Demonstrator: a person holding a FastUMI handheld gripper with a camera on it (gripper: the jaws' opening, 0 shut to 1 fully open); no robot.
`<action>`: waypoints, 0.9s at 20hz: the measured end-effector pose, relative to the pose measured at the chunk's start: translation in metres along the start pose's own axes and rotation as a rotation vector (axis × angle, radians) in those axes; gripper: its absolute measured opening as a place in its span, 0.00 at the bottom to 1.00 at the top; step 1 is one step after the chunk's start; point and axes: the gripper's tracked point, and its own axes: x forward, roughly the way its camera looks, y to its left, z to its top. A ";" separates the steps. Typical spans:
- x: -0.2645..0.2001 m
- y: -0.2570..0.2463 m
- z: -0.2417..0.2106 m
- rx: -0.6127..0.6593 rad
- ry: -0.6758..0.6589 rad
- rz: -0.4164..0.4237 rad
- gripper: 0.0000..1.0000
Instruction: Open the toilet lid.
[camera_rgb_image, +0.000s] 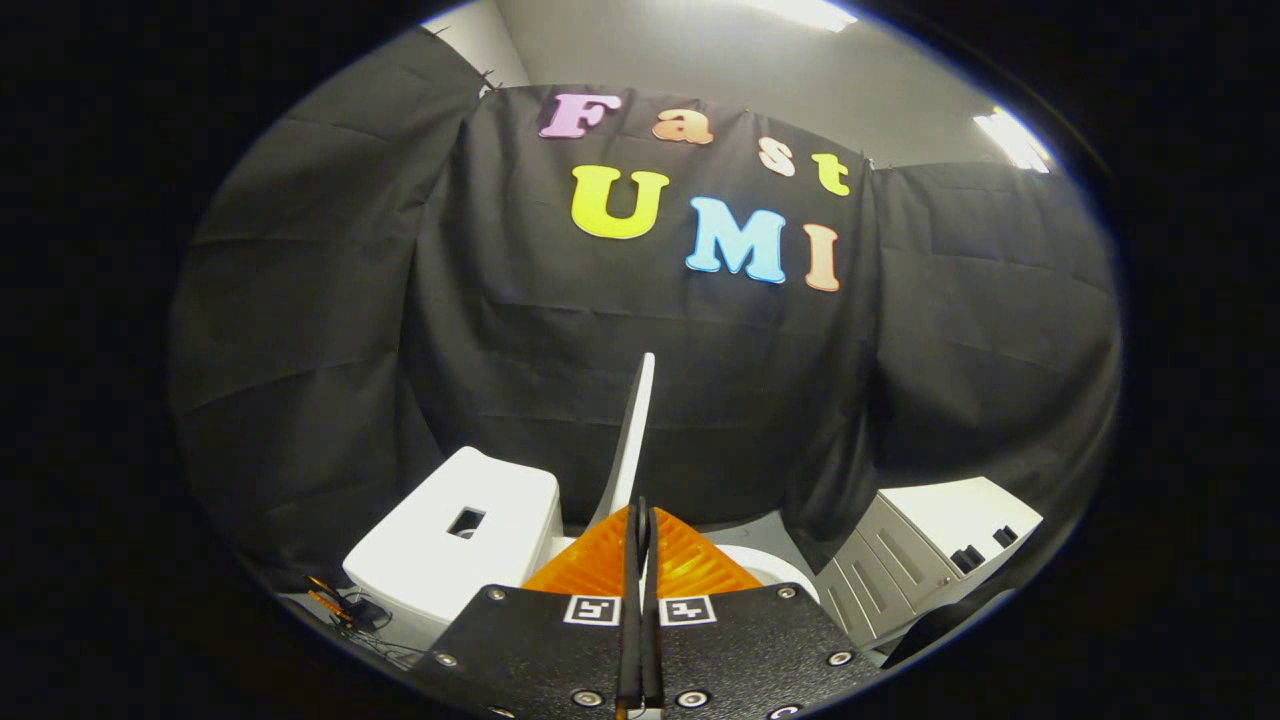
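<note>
To the left of the fingers stands the white tank (455, 545) of the toilet, with a small rectangular opening in its top face. A tangle of cables (345, 608) lies at the tank's lower left corner.

Right of the tank, the lid (630, 440) stands raised and seen edge-on, a thin white blade rising straight up from just ahead of the fingertips against the black cloth wall (300, 330).

The gripper (640, 530) has its jaws brought together, the two fingers meeting with no visible gap at the lid's lower edge; whether they pinch the lid cannot be told.

A curved piece of the white bowl (765, 565) shows just right of the fingers. Farther right stands a grey cabinet (930, 555) with a white top.
</note>
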 end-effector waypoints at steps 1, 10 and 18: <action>0.000 0.007 0.002 -0.010 -0.002 0.013 0.00; -0.009 0.064 0.006 -0.063 -0.025 0.096 0.00; -0.006 0.099 0.008 -0.081 -0.028 0.174 0.00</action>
